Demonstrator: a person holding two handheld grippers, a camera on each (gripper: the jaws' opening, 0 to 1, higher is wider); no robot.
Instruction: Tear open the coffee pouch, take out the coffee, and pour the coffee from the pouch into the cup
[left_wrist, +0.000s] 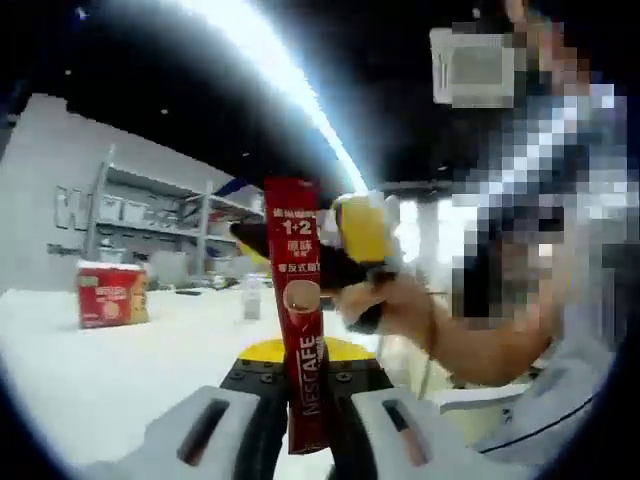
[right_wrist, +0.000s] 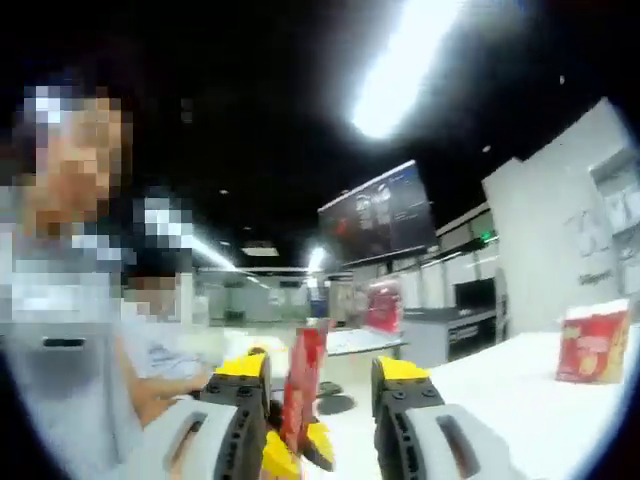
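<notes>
- Nearest in the left gripper view, the left gripper has its fingers closed on the lower end of a red coffee stick, which stands upright between them
- The stick's top end reaches up in front of the right gripper, a black and yellow tool held by a person's hand just behind and to the right of the stick
- In the right gripper view, the right gripper has its fingers apart, one on each side of the coffee stick, without touching it that I can tell
- The stick is held in the air above the white desk
- A red coffee box stands far back on the desk; the same box sits at the right edge of the right gripper view
- A small clear cup stands on the desk behind the stick, blurred
</notes>
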